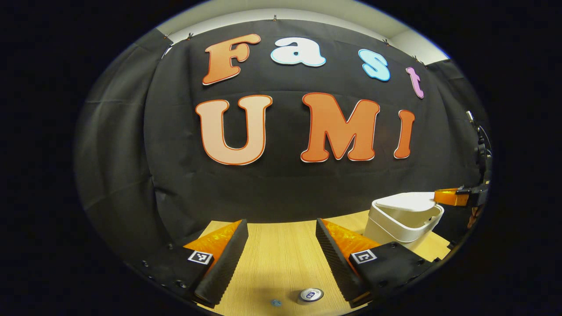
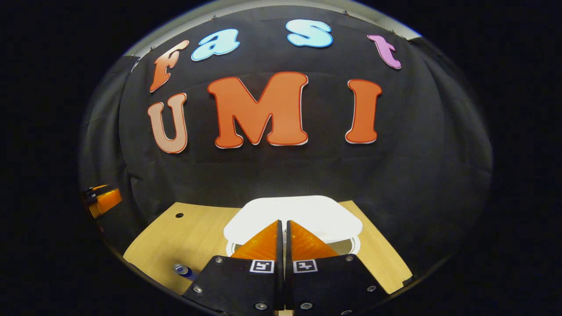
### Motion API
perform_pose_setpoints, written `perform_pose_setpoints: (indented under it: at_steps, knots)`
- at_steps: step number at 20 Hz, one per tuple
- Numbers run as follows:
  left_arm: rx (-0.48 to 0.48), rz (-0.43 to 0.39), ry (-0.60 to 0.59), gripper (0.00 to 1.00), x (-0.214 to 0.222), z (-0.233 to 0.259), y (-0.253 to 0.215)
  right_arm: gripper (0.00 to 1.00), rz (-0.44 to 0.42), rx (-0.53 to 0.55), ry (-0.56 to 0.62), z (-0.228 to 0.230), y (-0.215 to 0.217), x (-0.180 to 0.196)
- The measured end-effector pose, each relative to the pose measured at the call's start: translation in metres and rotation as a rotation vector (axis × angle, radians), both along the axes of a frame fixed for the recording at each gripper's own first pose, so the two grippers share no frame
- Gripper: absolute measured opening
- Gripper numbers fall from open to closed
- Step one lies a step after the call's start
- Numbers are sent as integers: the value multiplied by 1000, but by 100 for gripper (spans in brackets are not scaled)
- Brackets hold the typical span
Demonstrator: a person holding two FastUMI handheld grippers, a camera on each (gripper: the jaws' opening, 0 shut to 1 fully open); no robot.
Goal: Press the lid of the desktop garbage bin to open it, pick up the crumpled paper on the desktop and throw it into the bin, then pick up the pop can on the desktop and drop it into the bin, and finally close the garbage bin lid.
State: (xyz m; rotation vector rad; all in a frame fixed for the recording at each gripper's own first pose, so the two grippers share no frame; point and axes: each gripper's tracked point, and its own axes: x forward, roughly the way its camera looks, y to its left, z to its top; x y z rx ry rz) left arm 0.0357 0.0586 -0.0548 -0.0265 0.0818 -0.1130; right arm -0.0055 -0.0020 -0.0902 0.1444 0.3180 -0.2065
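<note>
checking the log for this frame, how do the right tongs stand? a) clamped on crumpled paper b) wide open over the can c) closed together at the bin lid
c, in the right gripper view the right tongs are closed together, tips at the white bin lid.

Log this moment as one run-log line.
left claw: open, above desk | right claw: shut, tips at bin lid | lid: tilted | pop can: on desk

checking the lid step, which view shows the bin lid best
The right gripper view: the lid spreads broad and central just beyond the right gripper, its fingers together. The left gripper view shows the lid small, side-on, tilted on the bin.
</note>
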Motion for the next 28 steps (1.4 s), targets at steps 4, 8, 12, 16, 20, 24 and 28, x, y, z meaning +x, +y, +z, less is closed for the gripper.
perform_pose_setpoints:
  at_steps: [4, 8, 12, 16, 20, 24, 28]
  knots:
    - [-19, 5, 5, 99, 0, -4, 11, 4, 31, -53, -74, 27, 18, 10]
    - [-37, 18, 24, 99, 1, -13, 25, 19, 92, -72, -100, 39, 48, 13]
    - [-40, 28, 66, 98, 4, -32, 40, 60, 182, -82, -107, 39, 89, 18]
    - [-9, 6, 133, 98, 3, -65, 46, 78, 254, -33, -83, 20, 131, 21]
    - [-19, -26, 203, 99, -5, -100, 51, 82, 309, 5, -45, -4, 169, 19]
    - [16, -56, 255, 98, -11, -138, 59, 83, 352, 0, -4, -25, 204, 12]
    - [23, -127, 304, 99, -19, -177, 53, 83, 388, 12, 49, -50, 235, 2]
